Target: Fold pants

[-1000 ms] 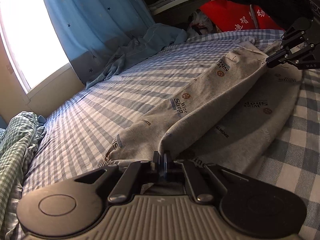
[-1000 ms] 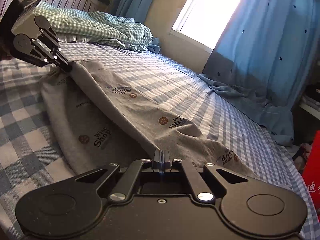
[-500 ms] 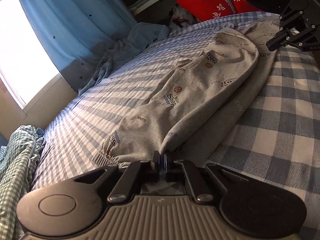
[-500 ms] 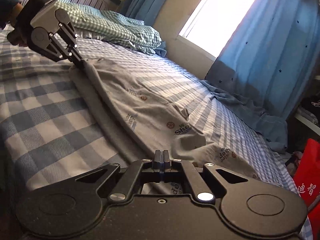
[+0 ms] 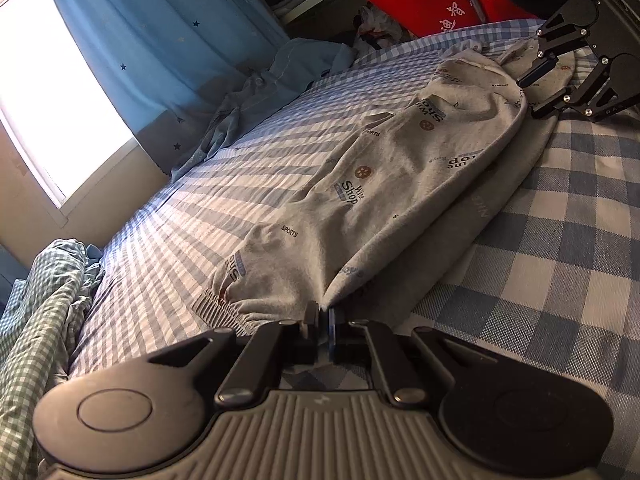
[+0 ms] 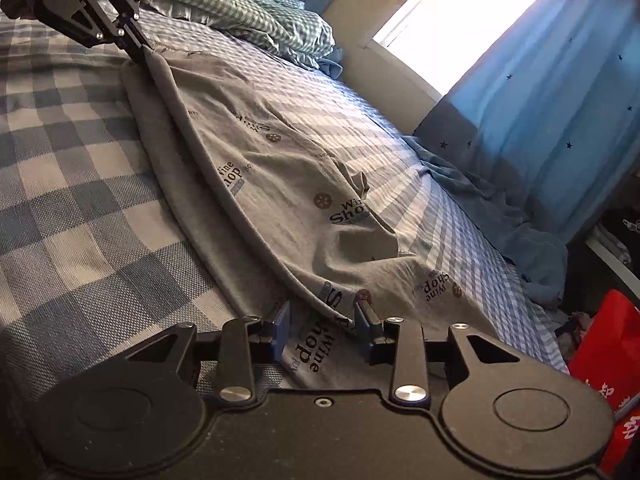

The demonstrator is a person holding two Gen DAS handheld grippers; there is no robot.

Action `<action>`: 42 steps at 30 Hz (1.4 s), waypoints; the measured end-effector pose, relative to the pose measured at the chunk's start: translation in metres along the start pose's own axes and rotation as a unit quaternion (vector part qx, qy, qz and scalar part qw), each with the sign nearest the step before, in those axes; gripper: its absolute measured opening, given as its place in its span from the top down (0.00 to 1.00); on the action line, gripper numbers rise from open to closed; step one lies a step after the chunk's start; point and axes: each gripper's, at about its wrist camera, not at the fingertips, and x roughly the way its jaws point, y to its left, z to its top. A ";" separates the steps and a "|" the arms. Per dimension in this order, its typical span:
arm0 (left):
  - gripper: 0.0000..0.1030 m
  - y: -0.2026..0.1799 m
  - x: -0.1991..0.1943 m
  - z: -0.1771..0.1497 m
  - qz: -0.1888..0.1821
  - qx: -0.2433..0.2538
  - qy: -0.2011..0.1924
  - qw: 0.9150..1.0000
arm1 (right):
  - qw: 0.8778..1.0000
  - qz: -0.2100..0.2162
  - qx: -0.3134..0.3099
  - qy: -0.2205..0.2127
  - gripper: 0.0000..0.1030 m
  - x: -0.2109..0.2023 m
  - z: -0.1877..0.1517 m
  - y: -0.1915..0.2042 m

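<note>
Grey printed pants (image 5: 380,184) lie lengthwise on the checked bed, one leg laid over the other; they also show in the right wrist view (image 6: 280,184). My left gripper (image 5: 321,314) is shut on the cuff end of the top leg; it shows in the right wrist view (image 6: 136,46) at the far top left. My right gripper (image 6: 322,320) is open, its fingers on either side of the waist end lying on the bed; it shows in the left wrist view (image 5: 532,94) at the top right, open.
The bed (image 5: 560,240) has a blue checked sheet. A green checked pillow (image 6: 248,8) lies at the head. A blue curtain (image 6: 540,100) and crumpled blue cloth (image 5: 280,76) lie along the window side. A red bag (image 6: 604,360) stands past the foot.
The top leg was carried over and laid down on the lower leg. My right gripper has opened and let go of the waist end. The left gripper stays shut on the cuff.
</note>
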 end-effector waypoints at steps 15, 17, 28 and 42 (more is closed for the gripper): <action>0.97 -0.002 0.000 -0.003 0.002 0.010 0.012 1.000 | 0.999 0.030 -0.022 0.001 1.00 -0.016 0.004 -0.001; 0.97 -0.003 0.001 -0.004 0.000 0.014 0.014 1.000 | 0.999 0.034 -0.034 0.005 1.00 -0.020 0.001 0.004; 0.44 0.001 -0.004 0.002 -0.005 -0.061 0.024 0.998 | 1.000 0.012 -0.007 0.006 0.85 -0.022 -0.010 0.012; 0.03 -0.043 0.027 0.073 0.035 -0.221 0.042 0.974 | 0.976 -0.071 0.205 -0.011 0.22 -0.007 -0.017 -0.032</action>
